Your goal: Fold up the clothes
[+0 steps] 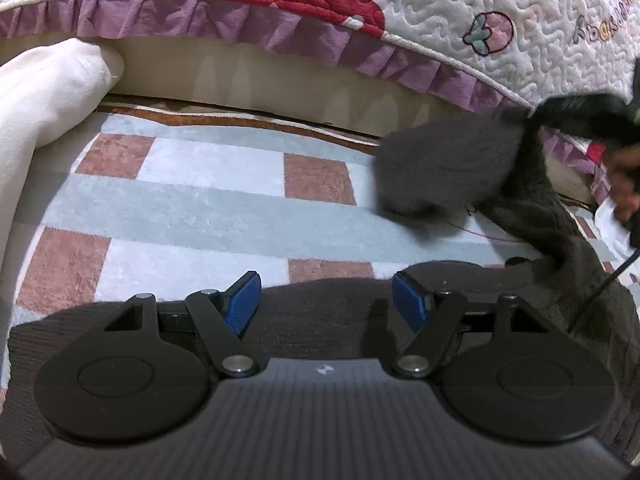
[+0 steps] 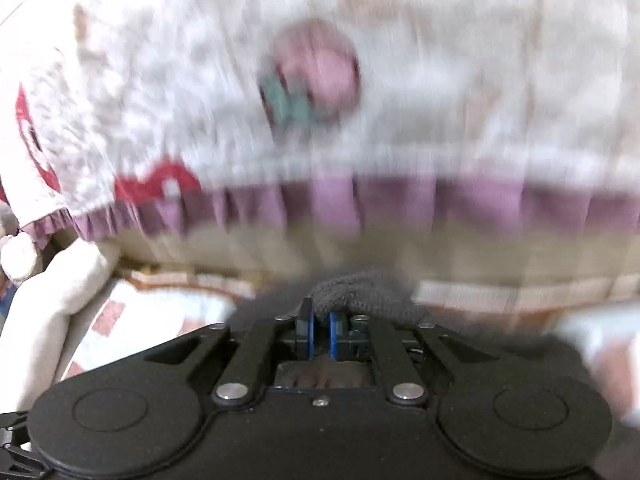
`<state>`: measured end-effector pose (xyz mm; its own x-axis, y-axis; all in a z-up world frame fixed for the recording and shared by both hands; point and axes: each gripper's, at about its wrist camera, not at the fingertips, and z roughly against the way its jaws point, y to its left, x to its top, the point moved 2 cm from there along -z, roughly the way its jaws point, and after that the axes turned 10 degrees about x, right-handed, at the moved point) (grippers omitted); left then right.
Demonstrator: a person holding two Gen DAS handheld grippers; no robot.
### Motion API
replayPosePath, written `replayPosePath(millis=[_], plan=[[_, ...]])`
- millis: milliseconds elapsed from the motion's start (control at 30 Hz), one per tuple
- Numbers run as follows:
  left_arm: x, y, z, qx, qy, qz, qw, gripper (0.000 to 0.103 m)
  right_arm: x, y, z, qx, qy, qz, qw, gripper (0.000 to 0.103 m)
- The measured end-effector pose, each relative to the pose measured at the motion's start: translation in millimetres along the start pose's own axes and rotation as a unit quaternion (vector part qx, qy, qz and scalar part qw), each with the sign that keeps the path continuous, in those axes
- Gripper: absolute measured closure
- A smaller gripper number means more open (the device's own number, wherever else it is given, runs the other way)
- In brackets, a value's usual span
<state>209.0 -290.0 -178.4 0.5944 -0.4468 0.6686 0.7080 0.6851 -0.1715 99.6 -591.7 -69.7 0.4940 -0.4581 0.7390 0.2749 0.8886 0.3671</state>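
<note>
On a checked blue, white and pink plush mat [image 1: 192,204], one dark grey knitted garment [image 1: 452,168] is being lifted at one end.

Two grippers are in view: the left gripper [image 1: 326,300] hovers with its blue-padded jaws spread wide and empty over the garment's near edge, while the right gripper [image 2: 321,330] has its jaws pinched narrow on a bunched fold of it. One white quilted coverlet with a purple frill [image 1: 280,32] borders the mat's far edge; a white cushion [image 1: 44,92] crowds the left, leaving the mat's middle open.
</note>
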Motion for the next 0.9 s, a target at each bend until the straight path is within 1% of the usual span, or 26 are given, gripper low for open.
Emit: replayPosePath(millis=[67, 167, 267, 300, 367, 467, 500, 533, 567, 600, 633, 700, 767, 833, 900], plan=[[-1, 0, -1, 0.006, 0.001, 0.000, 1.0000, 0.031, 25, 4, 15, -0.007, -0.025, 0.031, 0.999, 0.094], [-3, -1, -1, 0.023, -0.001, -0.012, 0.9997, 0.031, 46, 13, 35, 0.005, -0.045, 0.061, 0.997, 0.094], [-2, 2, 0, 0.037, -0.002, -0.010, 0.9993, 0.031, 66, 23, 54, 0.016, -0.065, 0.090, 0.994, 0.094], [-2, 4, 0, 0.040, -0.002, -0.007, 0.9992, 0.031, 72, 25, 61, 0.021, -0.073, 0.099, 0.992, 0.094], [0, 9, -1, 0.049, -0.001, 0.003, 0.9988, 0.031, 74, 22, 73, 0.047, -0.104, 0.097, 0.989, 0.094], [2, 17, -2, 0.081, 0.008, 0.004, 0.9967, 0.031, 77, 10, 54, 0.016, -0.077, 0.093, 0.993, 0.092], [3, 20, -1, 0.094, 0.015, 0.002, 0.9955, 0.031, 74, 7, 40, -0.022, -0.046, 0.105, 0.993, 0.086], [4, 23, 0, 0.107, 0.022, 0.000, 0.9940, 0.031, 67, 6, 23, -0.056, -0.009, 0.117, 0.992, 0.074], [4, 28, 3, 0.119, 0.029, 0.000, 0.9924, 0.031, 58, 6, 14, -0.074, 0.016, 0.124, 0.989, 0.072], [5, 34, 6, 0.131, 0.036, 0.002, 0.9907, 0.031, 50, 6, 15, -0.071, 0.017, 0.117, 0.990, 0.070], [5, 40, 11, 0.141, 0.041, 0.006, 0.9892, 0.031, 41, 5, 17, -0.069, 0.018, 0.110, 0.991, 0.057], [4, 55, 22, 0.154, 0.051, 0.022, 0.9866, 0.030, 24, 4, 20, -0.064, 0.021, 0.094, 0.993, 0.045], [1, 73, 32, 0.161, 0.062, 0.052, 0.9837, 0.028, 1, -10, 28, -0.061, 0.053, 0.056, 0.995, 0.044], [-5, 89, 39, 0.158, 0.069, 0.081, 0.9816, 0.027, -31, -26, 38, -0.084, 0.097, 0.028, 0.991, 0.044], [-13, 100, 41, 0.160, 0.076, 0.100, 0.9791, 0.027, -58, -44, 46, -0.108, 0.128, 0.001, 0.986, 0.044]])
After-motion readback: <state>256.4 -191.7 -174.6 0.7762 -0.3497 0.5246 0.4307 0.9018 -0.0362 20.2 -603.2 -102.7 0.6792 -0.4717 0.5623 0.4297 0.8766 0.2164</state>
